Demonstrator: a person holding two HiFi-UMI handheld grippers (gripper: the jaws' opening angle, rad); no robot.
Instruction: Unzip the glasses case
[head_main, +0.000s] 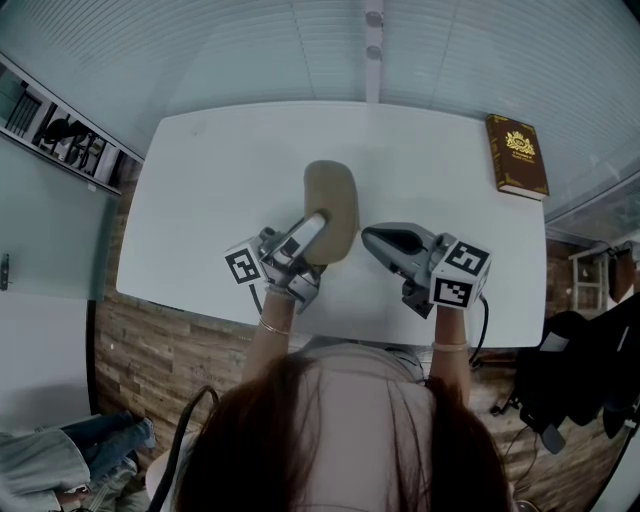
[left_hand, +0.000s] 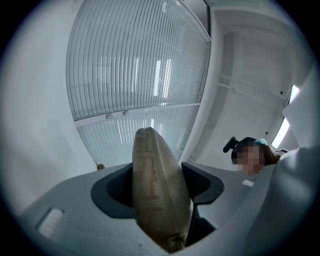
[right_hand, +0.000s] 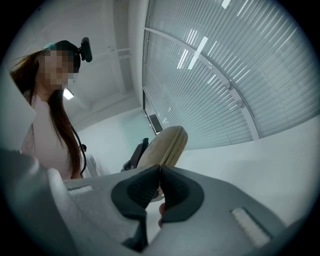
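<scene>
Tan glasses case (head_main: 333, 200) clamped at near end by left gripper (head_main: 315, 233) fingers, angled up over white surface (head_main: 220, 160). Right gripper (head_main: 371, 238) fingers closed together, empty, just beside case. Case likely light, semi-stiff, fabric-grippy; pinch zipper pull at seam.

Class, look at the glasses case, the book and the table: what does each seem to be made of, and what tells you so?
Glasses case: tan fabric, matte; a cloth-like texture and a stitched line run along it.
Book: stiff brown cover with gold ornament, perhaps leatherette; too small to be sure.
Table: smooth, plain white top, probably laminate or painted board.
</scene>
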